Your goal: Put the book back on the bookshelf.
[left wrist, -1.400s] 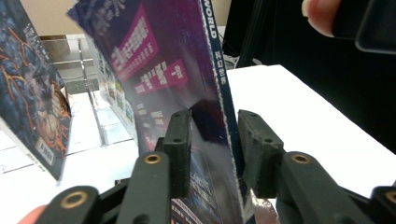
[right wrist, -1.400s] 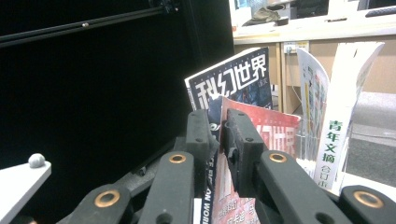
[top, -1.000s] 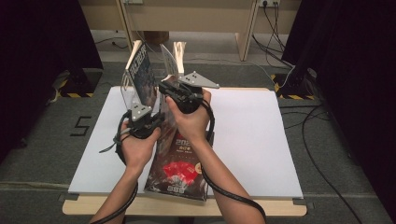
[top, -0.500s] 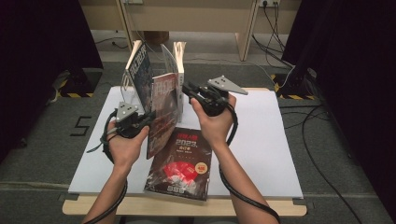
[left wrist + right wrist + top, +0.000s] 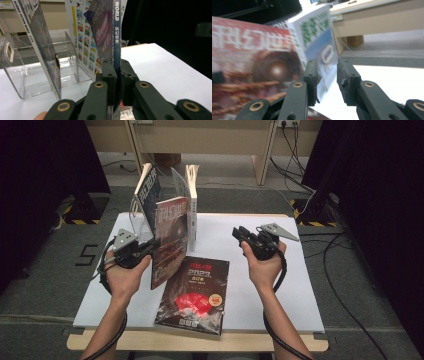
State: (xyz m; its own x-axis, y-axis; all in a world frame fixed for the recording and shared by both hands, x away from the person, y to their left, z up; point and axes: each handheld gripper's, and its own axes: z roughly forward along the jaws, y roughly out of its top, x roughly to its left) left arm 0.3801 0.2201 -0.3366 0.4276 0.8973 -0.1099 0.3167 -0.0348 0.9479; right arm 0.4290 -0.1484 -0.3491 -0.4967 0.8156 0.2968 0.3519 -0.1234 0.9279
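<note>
2 tongs are seen over the white bench [image 5: 300, 285]. The left tongs [image 5: 150, 246] are clamped on the spine edge of a red-covered magazine [image 5: 170, 240], which is held upright, its lower edge at the bench surface, just in front of the clear acrylic rack [image 5: 37, 75]. In the left gripper view the pads are pressed tight on that magazine's blue spine [image 5: 116, 37], jaws nearly together, with only the thin spine between them.

The right tongs [image 5: 241, 234] are held out to the right of the standing magazines, well apart from them, with nothing gripped. Their jaws have just been opening; in the right gripper view a clear gap is seen between the pads [image 5: 312, 75] and nothing sits in it. The red cover [image 5: 254, 75] and a white-and-blue magazine [image 5: 317, 35] are seen beyond the right jaws, blurred.

3 other magazines are visible in the high view. 1 dark-covered magazine [image 5: 146, 187] is leaned tilted in the left part of the rack. 1 white magazine [image 5: 192, 205] is stood upright at the right, just beside the held magazine; a thinner sheet-like one is angled between them, though whether they are touching cannot be told. 1 dark magazine with red print [image 5: 195, 295] is laid flat on the bench near the front edge, between the 2 forearms, its upper left corner near the bottom of the held magazine.
</note>
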